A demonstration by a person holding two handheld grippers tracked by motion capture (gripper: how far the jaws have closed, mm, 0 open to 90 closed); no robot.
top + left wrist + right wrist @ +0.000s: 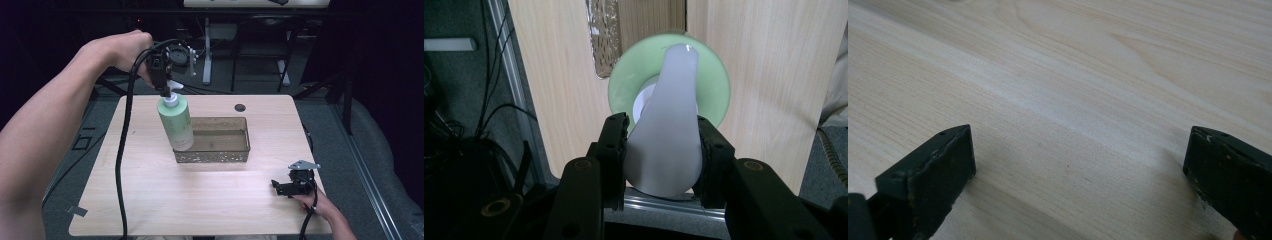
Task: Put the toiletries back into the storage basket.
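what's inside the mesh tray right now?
The mesh tray looks empty: bare floor across the middle and right. The green bottle, hanging from the left tool, covers its near-left corner, so that part stays unseen.

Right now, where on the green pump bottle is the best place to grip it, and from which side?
Probably by the white pump head, from directly above: the green bottle hangs near upright over the basket, and the left hand-held gripper already clamps that narrow head; the body looks wider.

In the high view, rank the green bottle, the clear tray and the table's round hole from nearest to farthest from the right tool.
1. clear tray, up and left of the right tool.
2. green bottle, at the tray's left end.
3. round hole, near the far edge.
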